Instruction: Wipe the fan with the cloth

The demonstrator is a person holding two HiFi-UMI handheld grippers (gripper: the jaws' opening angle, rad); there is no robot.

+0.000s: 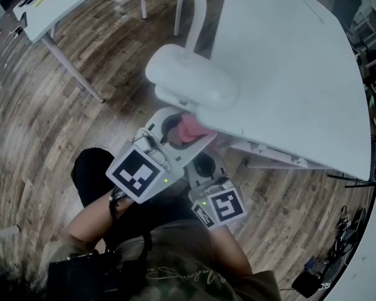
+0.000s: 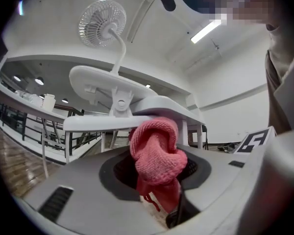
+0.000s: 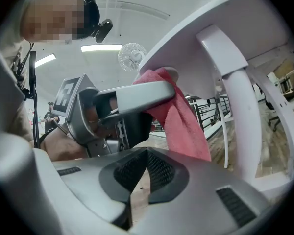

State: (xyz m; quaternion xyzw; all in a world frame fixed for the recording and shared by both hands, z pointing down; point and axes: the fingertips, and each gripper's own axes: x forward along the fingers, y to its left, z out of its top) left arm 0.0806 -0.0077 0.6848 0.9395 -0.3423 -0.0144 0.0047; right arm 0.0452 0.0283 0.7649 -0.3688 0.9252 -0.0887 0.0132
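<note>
White table (image 1: 288, 74) fills the upper right of the head view, and its near edge overhangs both tools. The fan (image 2: 102, 22) is clipped to that edge by a broad white clamp base (image 1: 191, 80). A curved stem (image 2: 118, 50) rises from the base to the round grille, so the fan's long axis runs upward.

The left hand-held gripper (image 1: 175, 132) sits just below the table edge, under the clamp base, pointing roughly level. Its jaws are pinching the bunched pink cloth (image 2: 157, 148), whose tail hangs down between them. The right hand-held gripper (image 3: 146, 155) lies just beside it on the person's side. Its jaws are pressed together with nothing between them.

The relation that governs the coming move is this: seen along the left jaws, the grille lies above and beyond the cloth, well apart from it, with base and stem between. The left hand is the nearer and carries the cloth. A wipe would probably call for raising that tool along the stem.
</note>
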